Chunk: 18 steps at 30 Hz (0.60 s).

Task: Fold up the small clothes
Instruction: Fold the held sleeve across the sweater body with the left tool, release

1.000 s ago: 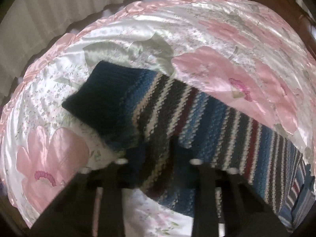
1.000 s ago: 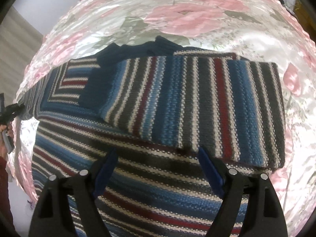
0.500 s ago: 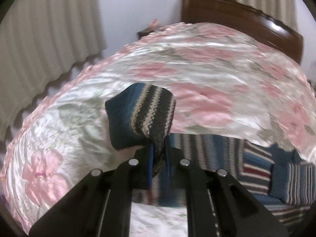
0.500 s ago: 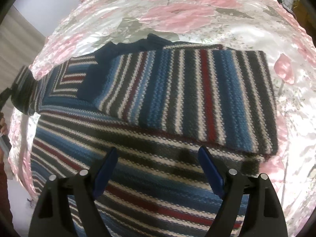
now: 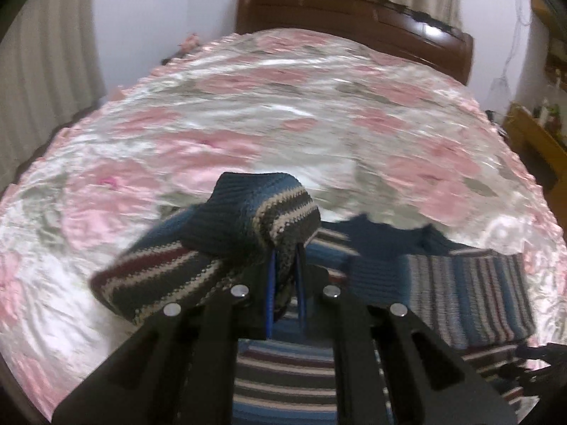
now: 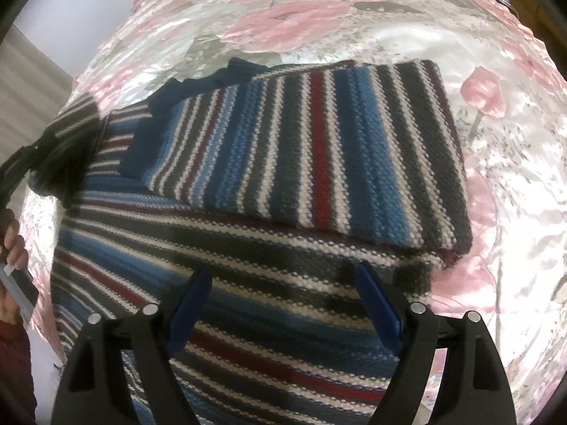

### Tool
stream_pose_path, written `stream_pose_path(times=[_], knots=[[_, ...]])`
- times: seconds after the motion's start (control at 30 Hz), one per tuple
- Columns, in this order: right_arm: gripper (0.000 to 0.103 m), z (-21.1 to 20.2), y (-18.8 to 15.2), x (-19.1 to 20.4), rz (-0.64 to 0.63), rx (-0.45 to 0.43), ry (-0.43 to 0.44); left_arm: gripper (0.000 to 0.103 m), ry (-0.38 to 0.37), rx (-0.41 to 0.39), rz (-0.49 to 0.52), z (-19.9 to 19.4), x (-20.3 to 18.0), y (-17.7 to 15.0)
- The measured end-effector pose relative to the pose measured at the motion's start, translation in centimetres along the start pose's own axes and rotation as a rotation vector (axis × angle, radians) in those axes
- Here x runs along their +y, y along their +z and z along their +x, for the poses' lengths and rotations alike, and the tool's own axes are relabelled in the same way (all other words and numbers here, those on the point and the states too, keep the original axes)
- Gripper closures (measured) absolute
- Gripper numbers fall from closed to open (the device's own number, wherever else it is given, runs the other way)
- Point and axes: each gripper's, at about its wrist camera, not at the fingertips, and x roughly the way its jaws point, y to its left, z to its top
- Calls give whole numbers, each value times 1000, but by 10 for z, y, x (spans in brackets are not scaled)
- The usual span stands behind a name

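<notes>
A striped knit sweater [image 6: 248, 248] in blue, grey, white and dark red lies on the bed. One sleeve [image 6: 319, 148] is folded across its chest. My left gripper [image 5: 285, 276] is shut on the other sleeve [image 5: 248, 226], holding its navy cuff lifted above the sweater body [image 5: 460, 283]. In the right wrist view that lifted sleeve [image 6: 71, 131] shows at the far left. My right gripper [image 6: 283, 297] hovers open just above the sweater's lower body, nothing between its blue fingers [image 6: 375, 304].
A pink floral satin bedspread [image 5: 283, 113] covers the bed. A dark wooden headboard [image 5: 354, 17] stands at the far end, curtains [image 5: 42, 63] at the left, a wooden shelf [image 5: 538, 131] at the right. A person's hand [image 6: 12, 241] shows at the left edge.
My left gripper shut on the sleeve, lifted it off the bedspread and carried it up and over toward the sweater body. The right gripper stayed open, drifting slightly over the sweater.
</notes>
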Motion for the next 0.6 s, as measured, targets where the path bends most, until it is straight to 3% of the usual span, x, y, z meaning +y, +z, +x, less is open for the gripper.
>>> stream_pose_path(times=[0.23,0.3,0.4,0.47,0.6], knots=[[19,2,-4,-18,32,2,16,93,-82,54,28,19,-65,-24],[19,3,-5,-22,37,7,19,89,-95,94,38,30,-79,-34],[19,6,-8,-25,30,21,16,73,-133,162,63,43,-92,-45],[19,7,-9,-26,24,26,14,44,-194,222,107,45,-98,-54],[18,8,-9,-25,13,37,7,39,-290,226,169,20,-90,-56]])
